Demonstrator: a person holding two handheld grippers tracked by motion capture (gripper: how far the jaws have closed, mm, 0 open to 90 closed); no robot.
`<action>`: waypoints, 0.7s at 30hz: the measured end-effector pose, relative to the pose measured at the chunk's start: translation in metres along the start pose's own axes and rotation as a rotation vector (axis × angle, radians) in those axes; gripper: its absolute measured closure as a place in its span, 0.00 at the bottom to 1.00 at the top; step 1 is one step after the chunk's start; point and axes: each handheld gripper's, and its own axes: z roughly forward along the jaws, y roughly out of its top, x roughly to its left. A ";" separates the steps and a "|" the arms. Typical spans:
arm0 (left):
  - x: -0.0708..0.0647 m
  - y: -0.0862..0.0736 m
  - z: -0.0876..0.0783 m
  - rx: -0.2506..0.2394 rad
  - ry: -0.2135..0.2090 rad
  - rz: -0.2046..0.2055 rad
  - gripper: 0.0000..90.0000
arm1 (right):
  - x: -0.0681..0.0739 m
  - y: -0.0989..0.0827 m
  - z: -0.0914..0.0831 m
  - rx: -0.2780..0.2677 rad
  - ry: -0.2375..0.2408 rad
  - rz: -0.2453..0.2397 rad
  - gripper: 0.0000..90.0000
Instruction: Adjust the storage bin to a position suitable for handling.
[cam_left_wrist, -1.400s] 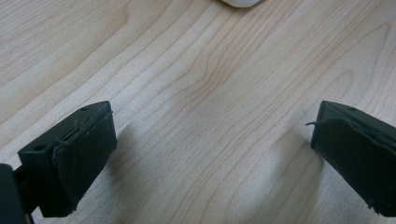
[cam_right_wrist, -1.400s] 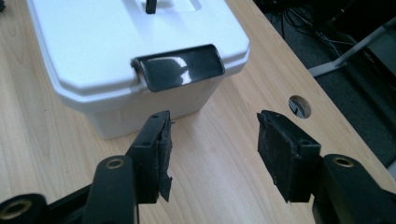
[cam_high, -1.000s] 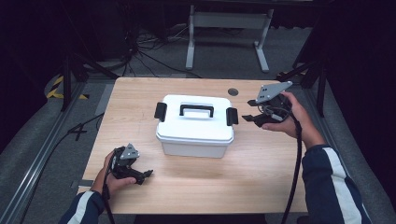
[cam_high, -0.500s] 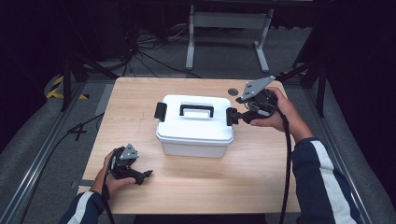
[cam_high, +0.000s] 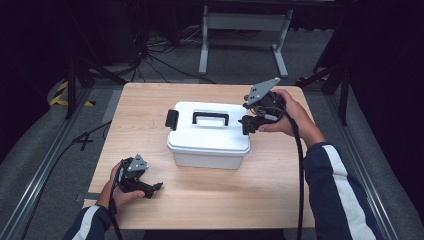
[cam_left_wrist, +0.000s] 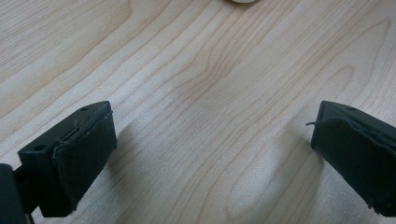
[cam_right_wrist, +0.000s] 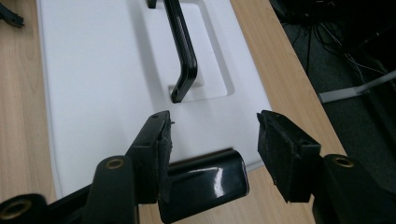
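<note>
White box (cam_high: 209, 135) w/ black handle (cam_high: 210, 117) sits mid tabletop (cam_high: 280, 185). R gripper (cam_high: 248, 124) at box's 3 o'clock edge, jaws spread either side of black latch (cam_right_wrist: 205, 184), pads not pressing it. L gripper (cam_high: 154, 189) at box's 7 o'clock, well apart, jaws spread wide over bare wood, nothing between.

My white lidded box (cam_high: 209, 134) sits upright mid-table, lid on, black handle (cam_high: 210, 117) lying flat, a black latch (cam_right_wrist: 205, 184) at each end.
</note>
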 end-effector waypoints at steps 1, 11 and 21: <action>0.000 0.000 0.000 -0.001 -0.001 -0.004 0.01 | 0.000 0.002 0.001 0.000 0.005 -0.008 0.50; 0.000 -0.002 -0.001 -0.001 0.002 -0.007 0.01 | 0.003 0.019 0.012 0.017 0.039 -0.039 0.51; 0.000 -0.002 -0.002 -0.003 0.003 -0.004 0.01 | 0.004 0.032 0.030 0.054 0.068 -0.076 0.50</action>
